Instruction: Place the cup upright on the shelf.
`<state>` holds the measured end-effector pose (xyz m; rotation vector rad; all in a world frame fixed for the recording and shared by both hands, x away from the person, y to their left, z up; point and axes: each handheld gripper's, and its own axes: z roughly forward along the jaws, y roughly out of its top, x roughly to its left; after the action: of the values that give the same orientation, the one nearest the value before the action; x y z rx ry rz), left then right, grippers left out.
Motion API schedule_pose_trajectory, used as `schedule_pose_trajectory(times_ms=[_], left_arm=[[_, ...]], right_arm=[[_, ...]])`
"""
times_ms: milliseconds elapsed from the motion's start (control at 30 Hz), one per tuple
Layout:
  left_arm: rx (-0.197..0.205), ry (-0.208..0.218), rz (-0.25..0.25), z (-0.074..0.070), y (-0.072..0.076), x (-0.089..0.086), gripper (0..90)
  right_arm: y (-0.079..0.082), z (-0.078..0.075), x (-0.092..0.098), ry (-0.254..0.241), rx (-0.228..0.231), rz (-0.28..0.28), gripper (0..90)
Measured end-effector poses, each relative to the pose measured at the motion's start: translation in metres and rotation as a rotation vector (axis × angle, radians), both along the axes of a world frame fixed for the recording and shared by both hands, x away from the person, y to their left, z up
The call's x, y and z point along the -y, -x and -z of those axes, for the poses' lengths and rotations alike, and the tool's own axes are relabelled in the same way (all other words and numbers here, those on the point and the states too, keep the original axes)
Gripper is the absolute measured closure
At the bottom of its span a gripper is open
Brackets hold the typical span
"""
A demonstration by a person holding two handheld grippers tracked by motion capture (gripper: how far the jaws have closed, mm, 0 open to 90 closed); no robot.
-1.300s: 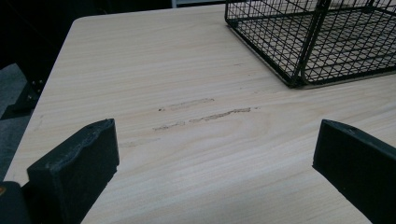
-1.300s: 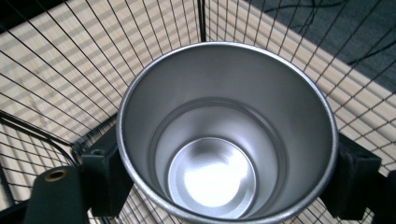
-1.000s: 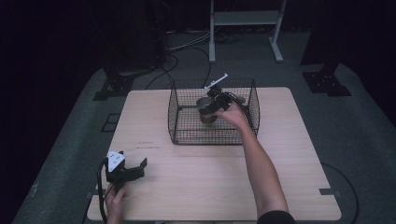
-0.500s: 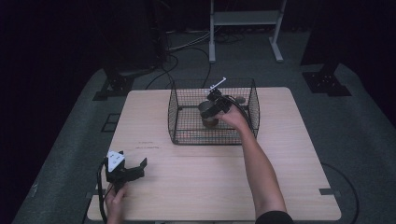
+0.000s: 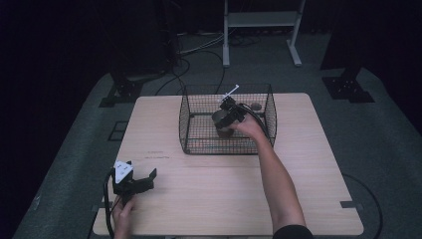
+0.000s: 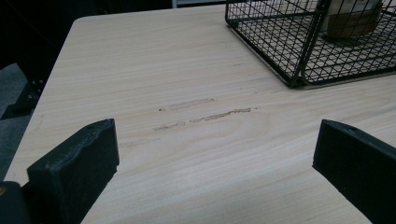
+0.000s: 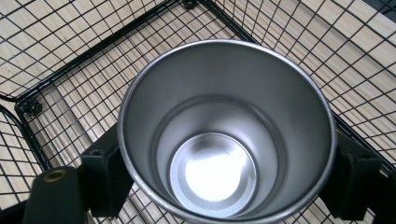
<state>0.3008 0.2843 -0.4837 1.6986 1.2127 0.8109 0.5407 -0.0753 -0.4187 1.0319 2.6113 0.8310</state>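
Steel cup gripped inside the wire basket

Steel cup (image 7: 226, 128), round, shiny and empty, sits clamped between the black jaws of the right hand-held gripper (image 7: 226, 179), one jaw pressed on each side of its wall. From the high view the right hand-held gripper (image 5: 230, 115) is reaching into the black wire mesh basket (image 5: 199, 144) at the far middle of the pale wooden table (image 5: 209, 199), and the cup (image 5: 222, 122) is in there with it, its base low inside the basket; whether it touches the floor I cannot tell. Over at the near left corner, the left hand-held gripper (image 5: 137, 181) rests idle, jaws spread wide with nothing between them, just bare table (image 6: 187, 140) ahead.

Now the risks, as I judge them. That smooth metal wall could slide in the jaws if the squeeze slackens. The cup's base or the trailing cable could catch the basket's rim on the way up, dragging the light basket along or tipping the cup out.
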Motion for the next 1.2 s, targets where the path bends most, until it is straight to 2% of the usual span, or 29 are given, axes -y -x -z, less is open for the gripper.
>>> schedule_pose_trajectory(times_ms=[100, 500, 800, 833, 1133, 1200], left_arm=[[0.000, -0.011, 0.001, 0.0000, 0.0000, 0.0010, 0.0], [0.001, -0.007, 0.001, 0.0000, 0.0000, 0.0002, 0.0], [0.001, -0.006, 0.001, 0.0000, 0.0000, 0.0002, 0.0], [0.001, -0.006, 0.000, 0.0000, 0.0000, 0.0001, 0.0], [0.000, -0.007, 0.001, -0.0001, 0.0001, 0.0002, 0.0], [0.000, -0.004, 0.000, 0.0000, 0.0000, 0.0001, 0.0]], right_arm=[[0.0005, 0.0002, -0.0001, 0.002, 0.001, -0.002, 17.3], [0.0030, -0.0006, 0.0001, 0.044, 0.002, -0.013, 14.0], [0.0051, -0.0015, 0.0009, 0.050, 0.002, -0.014, 13.2], [0.0060, -0.0017, -0.0001, 0.064, 0.010, -0.023, 13.2], [0.0079, -0.0028, -0.0020, 0.063, 0.011, -0.028, 11.5], [0.0077, -0.0038, -0.0018, 0.049, 0.007, -0.022, 9.6]])
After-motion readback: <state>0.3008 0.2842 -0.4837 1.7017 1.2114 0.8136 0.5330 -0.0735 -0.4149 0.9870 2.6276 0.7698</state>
